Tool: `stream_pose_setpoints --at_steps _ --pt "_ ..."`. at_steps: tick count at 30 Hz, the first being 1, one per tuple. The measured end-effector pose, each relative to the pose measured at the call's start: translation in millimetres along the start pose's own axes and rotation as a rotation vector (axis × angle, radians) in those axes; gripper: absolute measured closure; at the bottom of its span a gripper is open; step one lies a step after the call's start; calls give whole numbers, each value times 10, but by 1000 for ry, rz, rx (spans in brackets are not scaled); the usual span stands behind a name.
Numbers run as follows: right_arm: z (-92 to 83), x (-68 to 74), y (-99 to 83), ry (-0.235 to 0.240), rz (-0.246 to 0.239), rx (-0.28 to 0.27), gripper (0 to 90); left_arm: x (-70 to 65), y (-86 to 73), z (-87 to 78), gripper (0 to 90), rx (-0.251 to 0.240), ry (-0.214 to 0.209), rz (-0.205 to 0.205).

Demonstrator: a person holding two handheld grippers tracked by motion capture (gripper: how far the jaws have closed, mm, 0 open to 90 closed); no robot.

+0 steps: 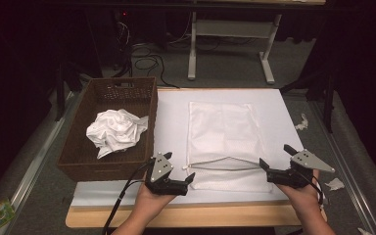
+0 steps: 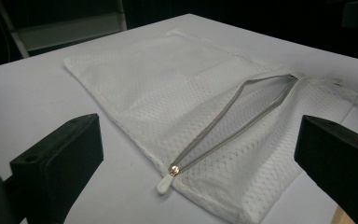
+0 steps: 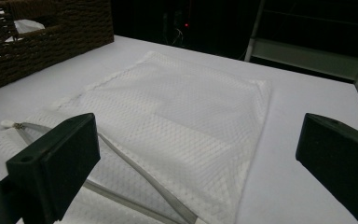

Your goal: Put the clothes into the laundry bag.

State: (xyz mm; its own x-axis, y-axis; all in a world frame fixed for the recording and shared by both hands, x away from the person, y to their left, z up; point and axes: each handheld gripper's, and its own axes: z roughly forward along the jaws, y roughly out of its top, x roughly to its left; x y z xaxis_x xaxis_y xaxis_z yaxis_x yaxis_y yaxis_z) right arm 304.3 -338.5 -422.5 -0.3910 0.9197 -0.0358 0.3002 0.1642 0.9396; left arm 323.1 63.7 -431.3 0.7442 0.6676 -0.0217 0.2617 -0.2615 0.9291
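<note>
Both hands hold a tool, left tool (image 1: 178, 170) and right tool (image 1: 275, 157), jaws released, flanking the unzipped mesh bag (image 1: 225, 142) on the table (image 1: 174, 117).

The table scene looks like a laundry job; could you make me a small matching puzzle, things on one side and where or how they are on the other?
Things:
1. crumpled white cloth
2. mesh bag
3. zipper pull
4. wicker basket

Descriptions:
A. lies flat at the middle of the white table top
B. stands at the table's left edge
C. sits bunched inside the basket
D. rests at the end of an open grey zipper

Pairs: 1-C, 2-A, 3-D, 4-B
</note>
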Motion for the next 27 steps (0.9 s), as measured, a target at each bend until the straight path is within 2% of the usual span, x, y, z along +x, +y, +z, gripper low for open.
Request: stream_pose_setpoints --at_steps 4,17,24,27 --pt "-9 -42 -20 2 21 -2 2 -8 15 0 18 -9 0 -10" --pt "-36 -59 -38 8 26 2 2 -34 -8 51 71 4 -30 -29" --pt "-34 -49 -38 18 26 1 2 -37 -37 75 102 14 -38 -45" --pt "-29 -45 -38 20 30 1 2 -37 -54 98 118 35 -48 -56"
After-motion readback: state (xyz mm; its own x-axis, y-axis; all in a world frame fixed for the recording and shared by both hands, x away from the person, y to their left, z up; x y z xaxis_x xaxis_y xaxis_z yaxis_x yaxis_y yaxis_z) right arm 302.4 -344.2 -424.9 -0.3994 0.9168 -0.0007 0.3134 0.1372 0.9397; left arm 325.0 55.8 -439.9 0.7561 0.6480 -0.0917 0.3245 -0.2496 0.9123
